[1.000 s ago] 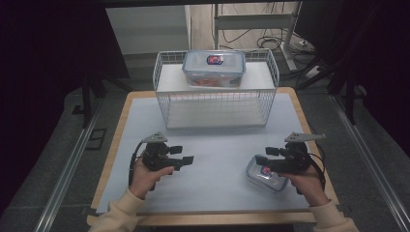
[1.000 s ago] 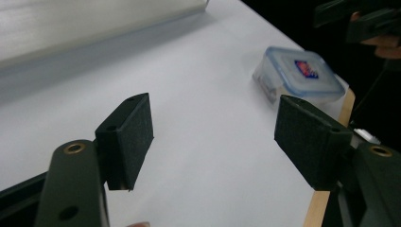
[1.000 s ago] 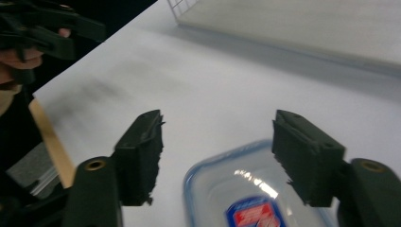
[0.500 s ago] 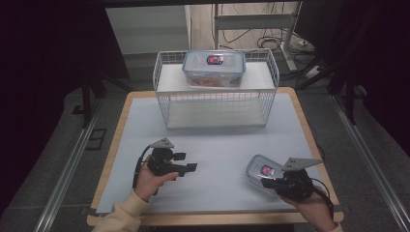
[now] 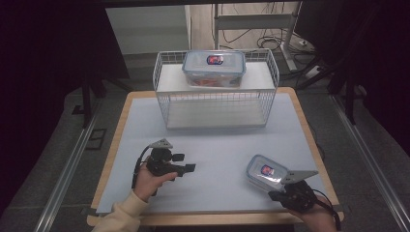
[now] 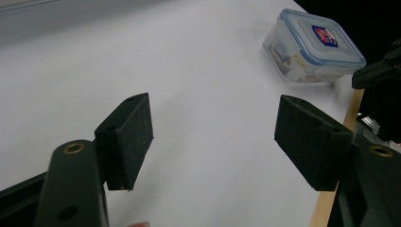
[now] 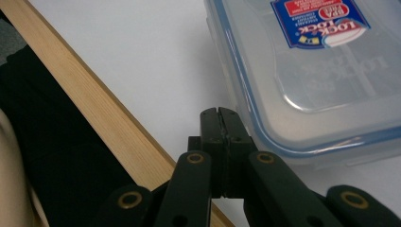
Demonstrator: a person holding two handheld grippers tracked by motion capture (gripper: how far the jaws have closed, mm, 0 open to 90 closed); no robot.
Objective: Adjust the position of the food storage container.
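A small clear food box (image 5: 265, 170) with a blue-rimmed lid and a red and blue label sits on the white mat at the front right; it is also in the left gripper view (image 6: 314, 47). My right gripper (image 5: 274, 194) is shut with nothing between its jaws. Its tips (image 7: 220, 114) lie just beside the small food box's (image 7: 321, 71) near corner, close to the wooden table edge (image 7: 108, 123). My left gripper (image 5: 184, 163) hangs over the mat at the front left. It is open (image 6: 213, 142) and holds nothing.
A white wire rack (image 5: 163, 96) stands at the back of the table. A larger clear lidded box (image 5: 213, 67) rests on its top shelf. The white mat (image 5: 217, 140) stretches between the rack and my hands.
My right hand has drawn back from the small box toward the table's front edge and sunk lower, and its jaws have closed. The box stays put. The left hand barely shifted.
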